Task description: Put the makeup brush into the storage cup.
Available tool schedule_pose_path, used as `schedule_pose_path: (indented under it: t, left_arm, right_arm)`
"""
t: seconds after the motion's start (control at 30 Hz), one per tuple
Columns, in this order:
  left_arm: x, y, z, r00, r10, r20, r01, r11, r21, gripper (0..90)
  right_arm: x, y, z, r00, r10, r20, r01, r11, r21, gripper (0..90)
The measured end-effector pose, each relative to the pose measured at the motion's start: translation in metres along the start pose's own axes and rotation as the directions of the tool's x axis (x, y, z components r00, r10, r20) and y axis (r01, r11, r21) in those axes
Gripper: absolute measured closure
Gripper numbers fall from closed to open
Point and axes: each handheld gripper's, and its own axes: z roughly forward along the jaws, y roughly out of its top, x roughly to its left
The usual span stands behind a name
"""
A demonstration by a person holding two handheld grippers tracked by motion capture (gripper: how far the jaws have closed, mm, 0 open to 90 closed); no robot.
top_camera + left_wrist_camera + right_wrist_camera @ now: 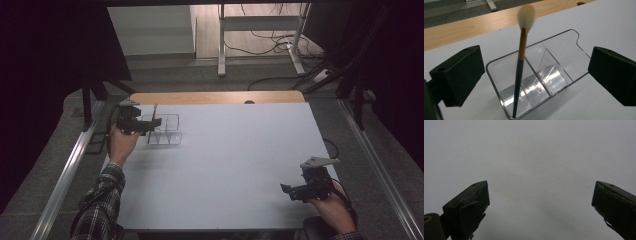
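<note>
A clear plastic organiser (171, 131) with two compartments stands at the far left of the white table (235, 155). A brush (154, 113) with a dark handle, wooden neck and pale tuft leans upright in it. In the left gripper view the brush (520, 72) stands in the left compartment of the organiser (564, 50), bristles up. My left gripper (150, 124) hovers at the organiser's left side, open; its jaws stand wide on either side (536, 60), touching nothing. My right gripper (287, 191) rests near the front right corner, open (540, 192) over bare table.
A wooden strip (215, 97) runs along the table's far edge. Metal rails (65, 175) flank both sides. Beyond the table stand a white frame's legs (221, 50) and loose cables (280, 42) on the floor. Dark curtains close in left and right.
</note>
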Motion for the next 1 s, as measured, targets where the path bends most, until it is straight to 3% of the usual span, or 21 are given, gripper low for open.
schedule_pose_path:
  t: [1.0]
  left_arm:
    - [-0.016, -0.006, -0.015, 0.9977, 0.068, 0.0, -0.068, 0.9974, -0.023, 0.0]
  right_arm:
    - [0.001, 0.0, 0.0, 1.0, -0.007, 0.001, 0.007, 1.0, 0.003, 1.3]
